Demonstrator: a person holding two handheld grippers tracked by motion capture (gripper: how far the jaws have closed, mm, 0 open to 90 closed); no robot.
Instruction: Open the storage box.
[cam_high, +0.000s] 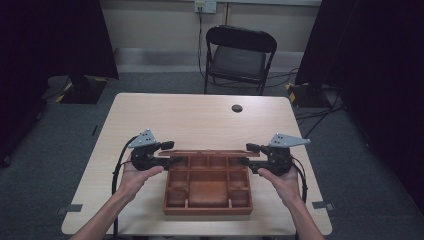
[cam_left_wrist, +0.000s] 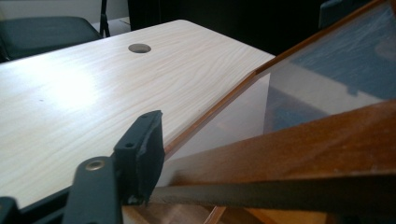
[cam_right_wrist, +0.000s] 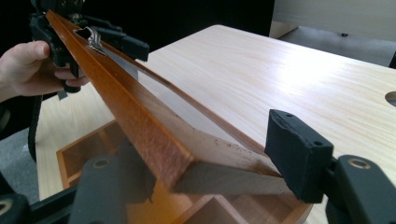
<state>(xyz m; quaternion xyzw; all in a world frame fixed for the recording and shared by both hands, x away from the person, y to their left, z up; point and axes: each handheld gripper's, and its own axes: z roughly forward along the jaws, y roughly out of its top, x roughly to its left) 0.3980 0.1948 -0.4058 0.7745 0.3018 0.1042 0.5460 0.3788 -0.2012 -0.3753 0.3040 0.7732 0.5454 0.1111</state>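
A wooden compartment box sits at the table's near middle. Its glass-paned lid is raised on edge over the box's far side. My left gripper is shut on the lid's left end. In the left gripper view one black pad presses the lid frame, and the other jaw is hidden behind the wood. My right gripper is shut on the lid's right end. The right gripper view has the lid corner between both pads, with the other hand and gripper at its far end.
The light wooden table has a round cable hole near its far edge. A black folding chair stands beyond the table. Dark curtains hang at both sides, and cables lie on the grey floor.
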